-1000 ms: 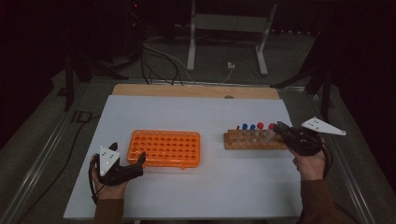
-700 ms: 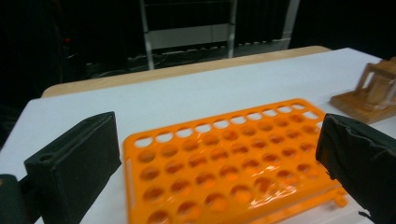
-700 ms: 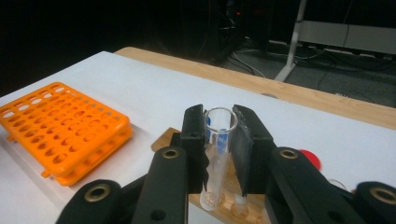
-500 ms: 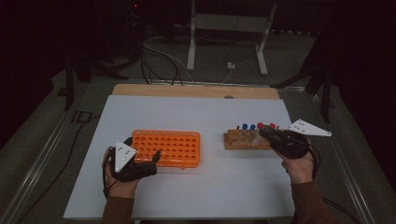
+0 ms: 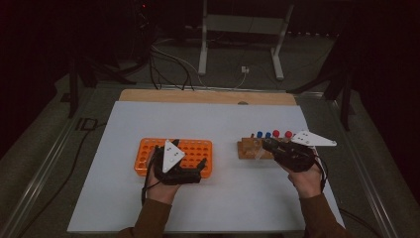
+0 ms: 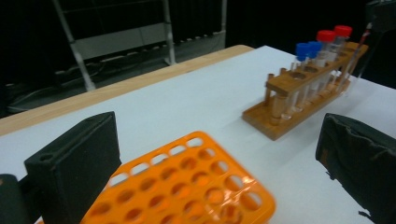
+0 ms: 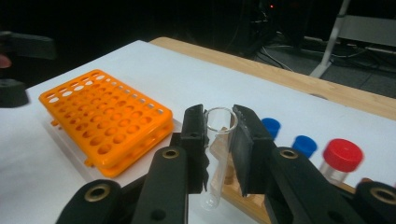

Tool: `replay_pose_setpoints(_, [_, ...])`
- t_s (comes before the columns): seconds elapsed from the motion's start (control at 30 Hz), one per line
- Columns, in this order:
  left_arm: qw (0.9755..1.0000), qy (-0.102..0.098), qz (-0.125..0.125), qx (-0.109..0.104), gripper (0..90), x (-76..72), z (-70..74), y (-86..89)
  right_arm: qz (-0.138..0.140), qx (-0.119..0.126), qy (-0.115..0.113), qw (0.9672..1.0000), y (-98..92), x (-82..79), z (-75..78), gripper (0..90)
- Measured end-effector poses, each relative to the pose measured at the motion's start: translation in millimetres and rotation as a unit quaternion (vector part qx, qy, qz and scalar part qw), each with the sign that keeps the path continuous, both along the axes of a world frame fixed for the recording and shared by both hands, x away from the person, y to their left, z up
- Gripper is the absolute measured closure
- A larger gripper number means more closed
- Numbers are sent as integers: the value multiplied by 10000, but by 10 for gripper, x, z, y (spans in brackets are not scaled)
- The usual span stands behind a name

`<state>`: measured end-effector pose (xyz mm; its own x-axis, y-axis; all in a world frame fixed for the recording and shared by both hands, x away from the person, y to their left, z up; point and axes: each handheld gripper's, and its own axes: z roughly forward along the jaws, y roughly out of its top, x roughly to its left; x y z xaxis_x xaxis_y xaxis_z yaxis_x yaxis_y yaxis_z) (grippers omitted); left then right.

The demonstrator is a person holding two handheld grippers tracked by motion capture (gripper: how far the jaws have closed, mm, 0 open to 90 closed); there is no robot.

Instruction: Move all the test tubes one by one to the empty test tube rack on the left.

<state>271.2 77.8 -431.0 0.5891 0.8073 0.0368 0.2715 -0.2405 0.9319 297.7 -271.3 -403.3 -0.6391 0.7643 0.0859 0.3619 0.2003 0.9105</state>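
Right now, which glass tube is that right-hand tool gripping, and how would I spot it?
Find the white table, then the wooden rack on its right side. At the rack's near edge, the right gripper pinches a clear test tube just below its rim. Unlike the blue- and red-capped tubes behind it, this tube has no cap and looks empty.

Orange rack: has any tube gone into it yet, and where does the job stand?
Nothing looks done yet: the visible holes of the orange rack are empty. In hand: the right claw is shut on an uncapped clear tube above the wooden rack, while the open left claw straddles the orange rack's edge. Left, if this is a transfer: that tube and the capped tubes in the wooden rack.
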Motion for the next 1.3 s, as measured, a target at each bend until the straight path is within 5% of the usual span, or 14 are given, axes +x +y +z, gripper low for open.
replay_pose_setpoints(0.53, [9991, 143, -388, -39, 35, 141, -19, -489, 220, -5, 0, 9998, 160, -45, -18, 762])
replay_pose_setpoints(0.77, [9950, 357, -914, 183, 90, 153, -35, -786, 335, -51, -4, 9994, 234, -73, -20, 762])
replay_pose_setpoints(0.93, [9926, 353, -1154, 163, 180, 148, -20, -960, 438, -68, -3, 9990, 298, -90, -25, 762])
replay_pose_setpoints(1.3, [9852, 331, -1653, 322, 658, 164, -34, -1157, 615, -50, 72, 9981, 384, -130, -44, 762])
